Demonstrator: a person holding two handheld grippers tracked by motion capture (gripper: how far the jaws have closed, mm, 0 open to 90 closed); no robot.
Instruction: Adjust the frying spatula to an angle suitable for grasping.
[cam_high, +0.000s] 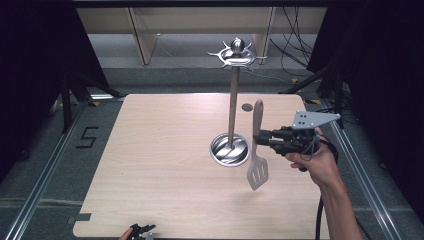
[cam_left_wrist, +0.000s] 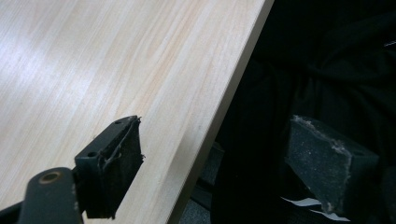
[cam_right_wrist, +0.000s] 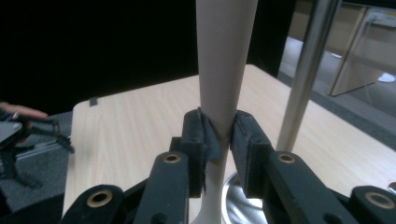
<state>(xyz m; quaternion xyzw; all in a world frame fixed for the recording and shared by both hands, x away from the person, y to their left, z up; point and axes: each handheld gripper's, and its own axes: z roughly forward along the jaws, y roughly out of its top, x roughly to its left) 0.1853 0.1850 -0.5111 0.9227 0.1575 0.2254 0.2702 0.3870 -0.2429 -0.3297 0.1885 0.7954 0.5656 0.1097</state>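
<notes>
Tongs of black metal with worn foam pads formed the left gripper (cam_left_wrist: 212, 163), which was seen at the near edge of the pale wood-grain laminate table (cam_high: 160, 165); its jaws were spread wide, one pad over the tabletop and the other beyond the edge against dark fabric. In the high view this gripper (cam_high: 141, 231) was cut off by the bottom of the frame, so little of it could be made out.

Farther in, the right gripper (cam_high: 259, 136), topped by a grey three-cornered plate, was held in the person's right hand (cam_high: 320, 162). Its jaws were pressed together on the smooth light wooden handle of a slotted metal spatula (cam_high: 257, 152), which was kept nearly upright above the table with the blade hanging downward. In the right gripper view the handle (cam_right_wrist: 224, 70) was pinched between frayed foam pads, and the blade was hidden below.

Just beside the spatula stood a polished steel utensil stand (cam_high: 233, 100), with a round dished base, a thin upright pole and a hooked crown.
</notes>
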